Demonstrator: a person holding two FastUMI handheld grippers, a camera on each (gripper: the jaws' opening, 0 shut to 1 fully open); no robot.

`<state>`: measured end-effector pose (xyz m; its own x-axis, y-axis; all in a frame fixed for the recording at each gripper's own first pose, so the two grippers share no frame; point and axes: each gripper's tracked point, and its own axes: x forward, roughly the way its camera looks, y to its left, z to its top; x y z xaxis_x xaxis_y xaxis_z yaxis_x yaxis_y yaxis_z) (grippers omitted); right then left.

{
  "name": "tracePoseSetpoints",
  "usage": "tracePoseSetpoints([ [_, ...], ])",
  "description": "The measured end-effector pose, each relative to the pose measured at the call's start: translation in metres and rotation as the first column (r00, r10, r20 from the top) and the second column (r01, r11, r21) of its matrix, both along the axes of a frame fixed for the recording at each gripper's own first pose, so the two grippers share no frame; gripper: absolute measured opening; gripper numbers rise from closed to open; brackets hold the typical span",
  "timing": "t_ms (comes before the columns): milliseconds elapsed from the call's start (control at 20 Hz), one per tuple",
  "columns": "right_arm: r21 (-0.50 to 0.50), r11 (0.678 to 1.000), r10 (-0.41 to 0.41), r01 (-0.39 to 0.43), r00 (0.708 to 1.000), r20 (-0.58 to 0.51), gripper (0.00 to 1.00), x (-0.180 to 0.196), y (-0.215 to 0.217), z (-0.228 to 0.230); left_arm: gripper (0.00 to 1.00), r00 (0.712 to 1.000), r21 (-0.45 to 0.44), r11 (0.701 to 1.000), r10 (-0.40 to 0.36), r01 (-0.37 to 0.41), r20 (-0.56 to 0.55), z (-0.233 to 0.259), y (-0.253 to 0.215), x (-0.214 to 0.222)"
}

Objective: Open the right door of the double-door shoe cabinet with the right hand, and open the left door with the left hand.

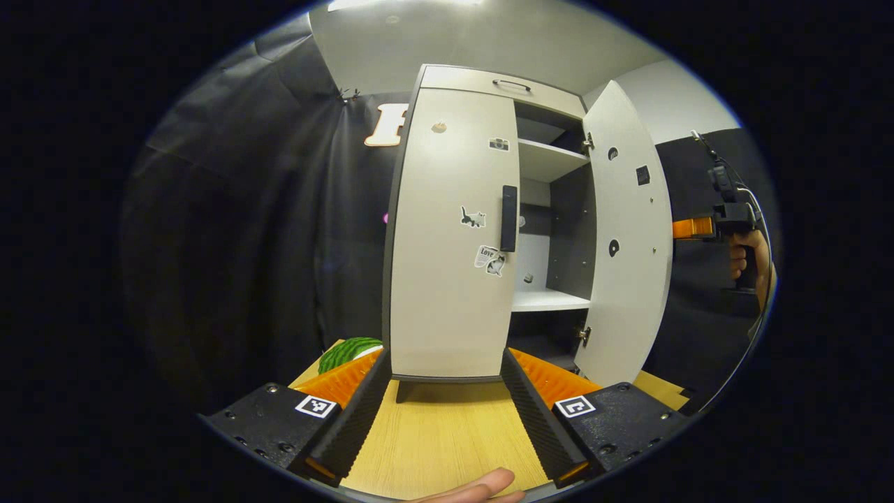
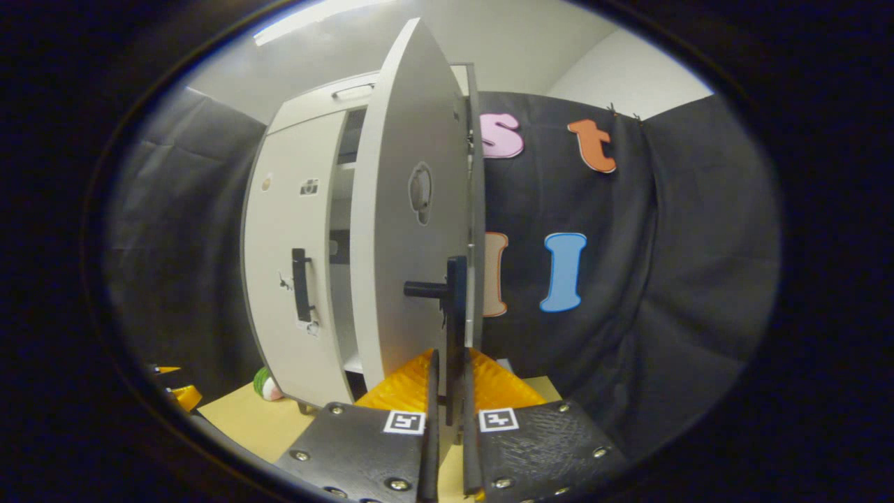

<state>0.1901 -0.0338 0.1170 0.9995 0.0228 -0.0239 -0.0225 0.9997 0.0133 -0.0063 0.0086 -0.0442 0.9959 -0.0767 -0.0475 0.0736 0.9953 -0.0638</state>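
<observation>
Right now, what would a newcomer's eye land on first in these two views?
Probably the right door of the shoe cabinet, swung wide to show bare shelves, while the left door is shut. In the right gripper view, the right gripper is closed on the right door's handle. The left gripper hangs open before the left door, above the wooden table.

Green striped melon-like ball point(image 1: 347, 353): mostly hidden behind the left gripper's near finger and the closed pale-grey left cabinet door point(image 1: 450, 237). Small stickers point(image 1: 489, 260) on that door: too small to make out. Black bar handle point(image 2: 455, 328) of the open right door: lower end hidden between the right gripper's fingers; contact unclear. Fingertip point(image 1: 482, 487) below the fingers: cut off by the edge.
</observation>
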Motion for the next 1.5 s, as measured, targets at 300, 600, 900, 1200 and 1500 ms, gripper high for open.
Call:
tracePoseSetpoints([
  [300,0.062,0.997,0.045,-0.044,0.999,-0.004,0.08,0.001,-0.005,-0.004,0.98,1.000,0.005,1.000,-0.003,0.003,0.007,0.003,-0.010,0.004],
  [600,0.026,0.999,0.036,-0.036,0.999,0.013,0.14,0.005,-0.014,-0.006,0.98,0.999,0.026,0.999,0.031,-0.032,0.006,0.011,-0.017,0.026],
  [900,0.023,0.999,0.038,-0.039,0.998,0.043,0.05,0.007,-0.011,-0.005,0.98,0.998,0.025,0.999,0.046,-0.047,0.048,0.045,-0.034,0.068],
  [1200,0.009,0.999,-0.035,0.035,0.991,0.127,0.40,-0.003,-0.029,0.006,0.98,0.991,0.034,0.998,0.041,-0.046,0.131,0.106,-0.060,0.136],
  [1500,0.078,0.997,-0.016,0.003,0.986,0.167,1.00,-0.026,-0.017,0.000,0.97,0.993,0.039,0.999,-0.008,0.004,0.116,0.126,-0.097,0.195],
])
